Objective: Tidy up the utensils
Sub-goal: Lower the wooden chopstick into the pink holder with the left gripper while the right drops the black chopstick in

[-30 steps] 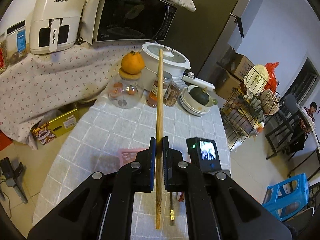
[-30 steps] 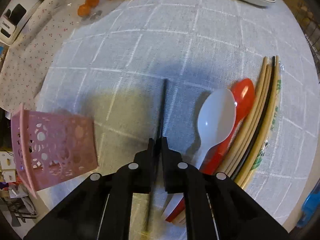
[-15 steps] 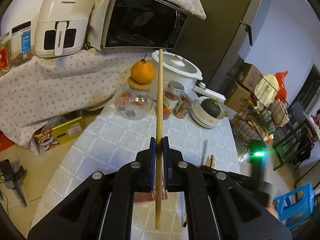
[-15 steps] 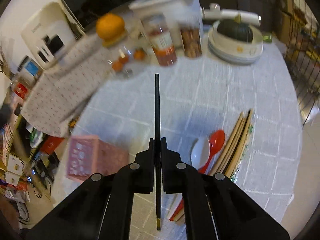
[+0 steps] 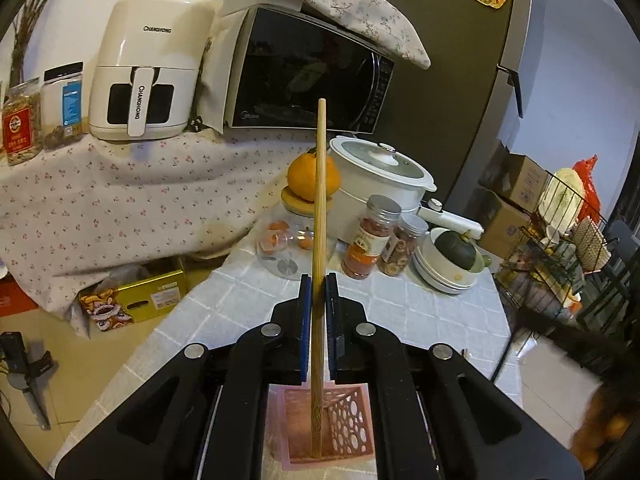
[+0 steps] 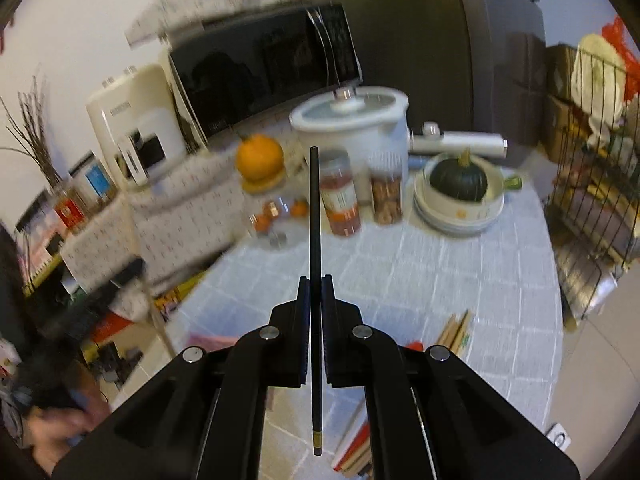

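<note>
In our right gripper (image 6: 315,292) we hold a black chopstick (image 6: 315,264) pinched upright between the closed jaws. Beyond it on the checked tablecloth (image 6: 440,280) stand a white pot (image 6: 352,128), two jars and a dark squash (image 6: 458,178) in stacked bowls.

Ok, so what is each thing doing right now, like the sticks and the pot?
Left claw: shut on the wooden chopstick, upright.
Right claw: shut on the black chopstick, upright.
Pink basket: open on top, wooden chopstick's lower end over it.
Pot: lid on.
Spice jar: capped.
</note>
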{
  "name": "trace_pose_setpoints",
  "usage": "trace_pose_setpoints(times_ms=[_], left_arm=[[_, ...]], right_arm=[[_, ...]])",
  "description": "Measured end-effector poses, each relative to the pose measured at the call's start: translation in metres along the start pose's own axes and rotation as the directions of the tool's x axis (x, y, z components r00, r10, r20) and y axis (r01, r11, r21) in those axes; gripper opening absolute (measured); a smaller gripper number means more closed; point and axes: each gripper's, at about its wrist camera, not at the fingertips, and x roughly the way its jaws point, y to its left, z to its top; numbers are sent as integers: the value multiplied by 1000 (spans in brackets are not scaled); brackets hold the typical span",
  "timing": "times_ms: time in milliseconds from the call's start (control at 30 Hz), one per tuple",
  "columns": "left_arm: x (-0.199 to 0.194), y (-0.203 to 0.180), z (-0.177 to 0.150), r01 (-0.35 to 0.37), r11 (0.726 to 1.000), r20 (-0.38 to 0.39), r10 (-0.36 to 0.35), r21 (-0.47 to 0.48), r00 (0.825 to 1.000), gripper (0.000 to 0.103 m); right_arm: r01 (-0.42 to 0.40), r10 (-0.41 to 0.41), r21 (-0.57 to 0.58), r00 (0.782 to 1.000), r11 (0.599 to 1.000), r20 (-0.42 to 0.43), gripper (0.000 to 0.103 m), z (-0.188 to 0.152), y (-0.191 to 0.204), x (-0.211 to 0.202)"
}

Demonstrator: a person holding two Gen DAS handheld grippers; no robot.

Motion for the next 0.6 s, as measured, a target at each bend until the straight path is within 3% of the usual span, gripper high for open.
trace_pose_setpoints(times_ms=[267, 600], left_arm=[[5, -3, -9, -11, 1000, 32, 10, 21, 999, 6], [2, 0, -10, -11, 1000, 58, 10, 21, 998, 6]], right_arm=[[-100, 99, -1, 981, 995, 168, 5, 14, 12, -29], [-227, 222, -14, 938, 974, 267, 6, 19, 43, -27]])
